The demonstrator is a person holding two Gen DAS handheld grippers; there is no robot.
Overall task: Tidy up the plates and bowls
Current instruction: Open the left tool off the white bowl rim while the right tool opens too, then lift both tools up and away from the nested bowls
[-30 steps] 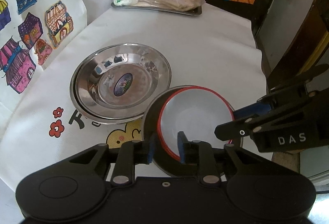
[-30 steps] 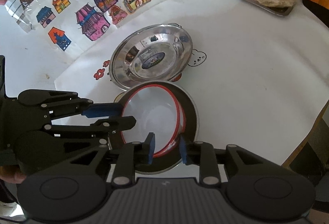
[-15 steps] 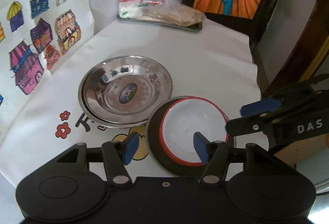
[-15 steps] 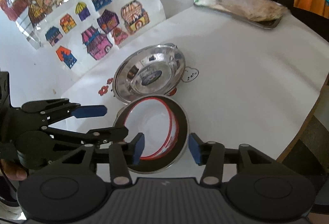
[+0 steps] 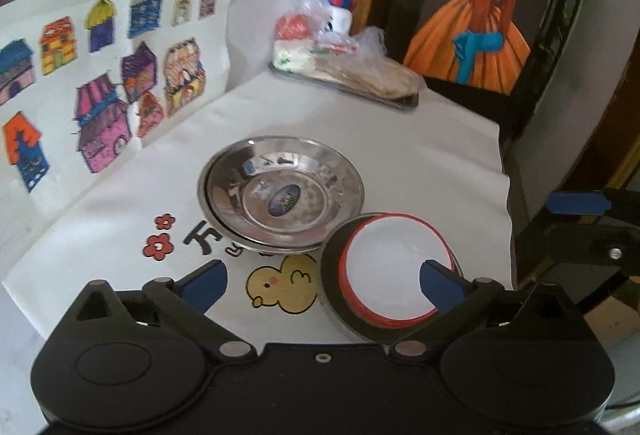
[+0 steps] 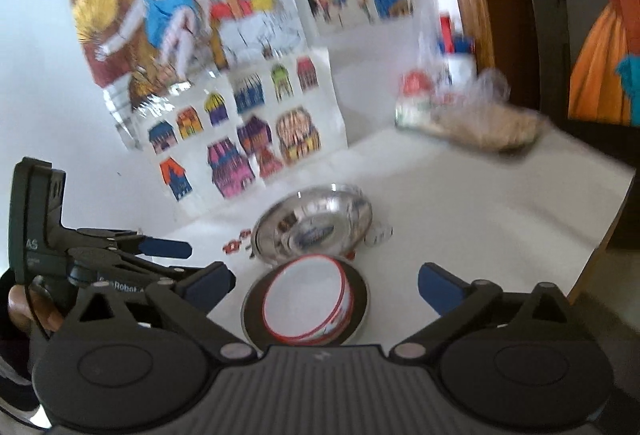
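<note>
While the left wrist view looks down its own fingers, the left claw (image 5: 322, 281) is spread wide and grips nothing. Its right blue fingertip (image 5: 438, 285) overlaps the near rim of the white bowl (image 5: 394, 265), whether touching I cannot tell; the left tip sits over bare cloth. The red-rimmed white bowl sits inside a dark plate (image 5: 334, 299) on the counter (image 5: 420, 155), at about 1 o'clock from the claw. Stacked steel plates (image 5: 282, 193) lie just beside it at 11 o'clock, rims close or overlapping. A duck print (image 5: 282, 289) shows between the fingers. A tray of bagged food (image 5: 348, 71) sits far back at 12, house drawings (image 5: 104, 87) at 10. The right claw (image 5: 580, 219) enters at 3 o'clock, well open, empty.

Right wrist view, blurred: right claw (image 6: 326, 283) wide open, holding nothing, both tips clear of the dishes. White bowl (image 6: 304, 299) in the dark plate (image 6: 358, 309) sits dead centre between the fingers, at 12. Steel plates (image 6: 314, 225) just behind it. Left claw (image 6: 168, 255) at 9 o'clock, open, empty. Tray of bagged food (image 6: 472, 119) at 1, house drawings (image 6: 240, 123) at 11.
</note>
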